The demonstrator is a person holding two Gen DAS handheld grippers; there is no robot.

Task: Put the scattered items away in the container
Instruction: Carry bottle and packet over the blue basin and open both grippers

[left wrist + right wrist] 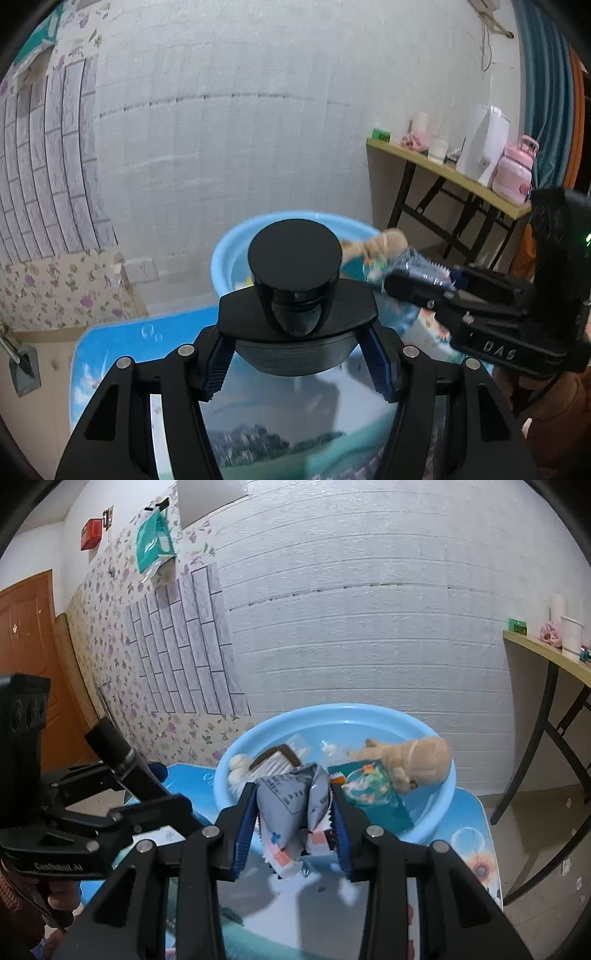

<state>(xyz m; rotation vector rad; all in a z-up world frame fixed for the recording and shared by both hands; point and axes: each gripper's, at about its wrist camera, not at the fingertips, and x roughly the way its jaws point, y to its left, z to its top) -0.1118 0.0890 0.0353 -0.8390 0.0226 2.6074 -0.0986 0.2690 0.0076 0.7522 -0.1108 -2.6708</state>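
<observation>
My left gripper (299,369) is shut on a black bottle (295,288) with a round cap, held above the table in front of the blue basin (236,240). My right gripper (295,830) is shut on a grey snack packet (295,794), held just before the basin's near rim (436,812). In the basin lie a tan plush toy (413,757), a teal packet (373,790), a pack of cotton swabs (273,764) and small clear wrappers. The right gripper with its packet also shows in the left wrist view (424,277).
The basin stands on a small table with a blue picture cloth (476,853). A wooden side table (443,170) at the right carries a pink jug (515,170), a white appliance and cups. A white brick wall is behind.
</observation>
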